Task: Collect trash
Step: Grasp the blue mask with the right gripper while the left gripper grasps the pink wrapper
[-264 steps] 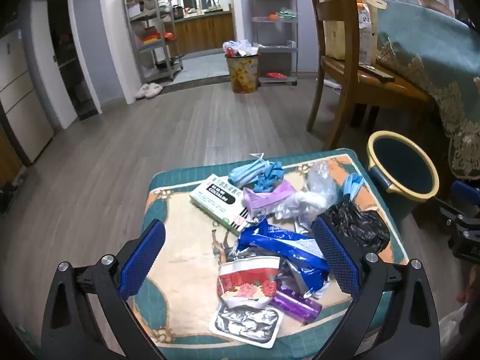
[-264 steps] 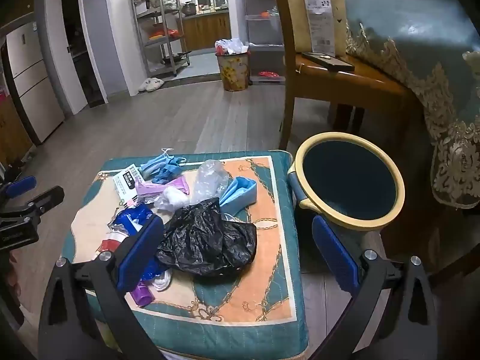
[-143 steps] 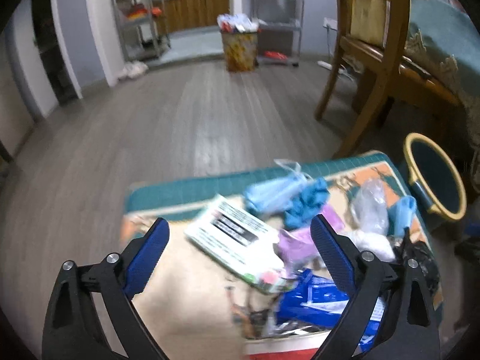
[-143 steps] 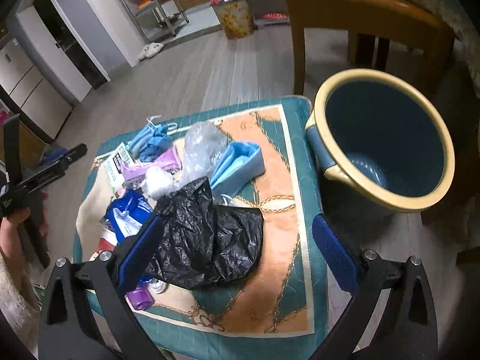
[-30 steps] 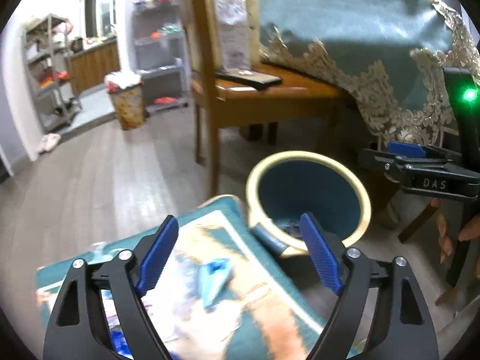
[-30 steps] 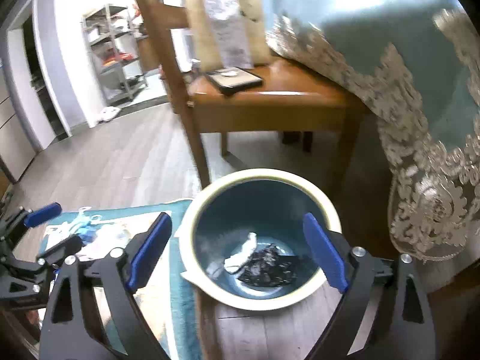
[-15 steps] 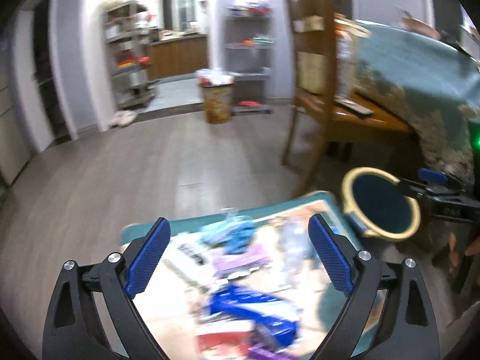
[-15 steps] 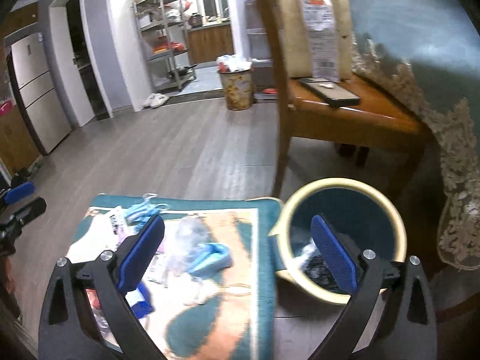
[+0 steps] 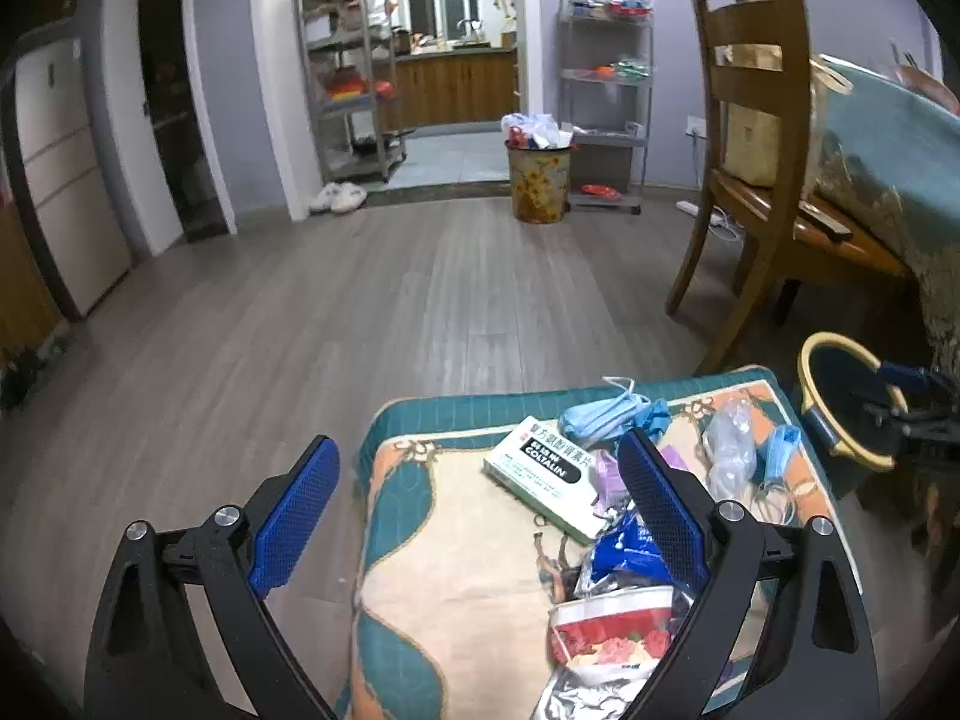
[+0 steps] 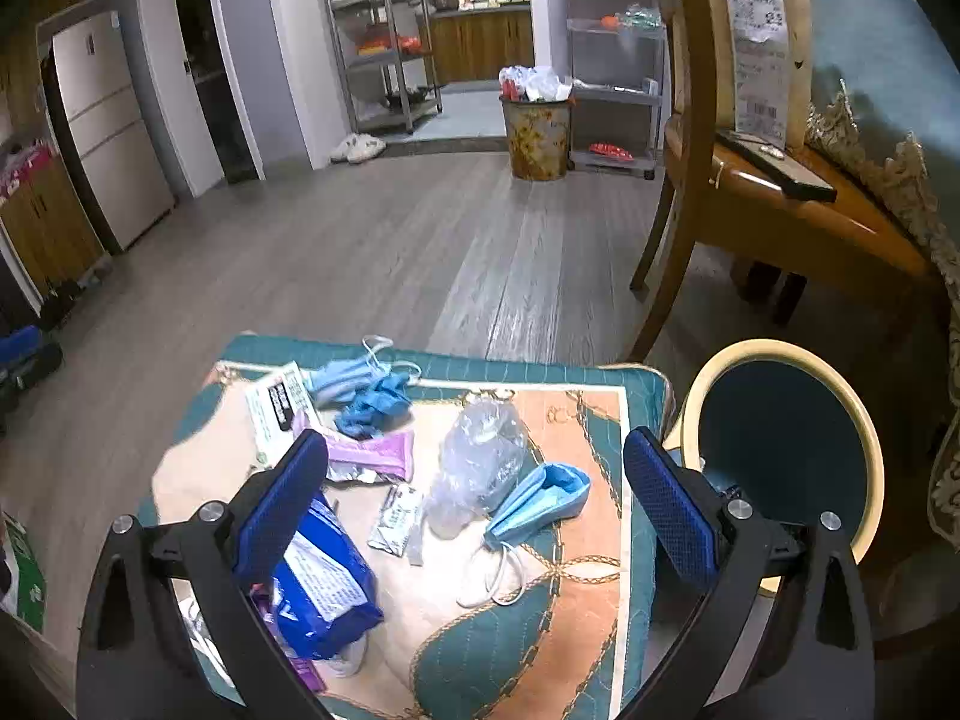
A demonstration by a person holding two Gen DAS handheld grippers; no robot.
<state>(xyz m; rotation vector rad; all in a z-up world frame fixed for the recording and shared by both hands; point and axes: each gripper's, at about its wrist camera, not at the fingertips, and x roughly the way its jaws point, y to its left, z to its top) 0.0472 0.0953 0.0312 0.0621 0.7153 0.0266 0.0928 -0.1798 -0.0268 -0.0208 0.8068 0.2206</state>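
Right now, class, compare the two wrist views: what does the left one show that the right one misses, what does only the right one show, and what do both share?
Only the left wrist view shows the red floral packet and the right tongs over the bin. Only the right wrist view shows the receipt-labelled paper bag on the chair. Both show the cushion, white medicine box, crumpled clear bag, blue masks and yellow-rimmed bin.

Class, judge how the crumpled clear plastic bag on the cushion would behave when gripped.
The clear plastic bag looks thin and crumpled, so it probably collapses floppily under the fingers. It seems empty, so likely very light. Its glossy film may slip.
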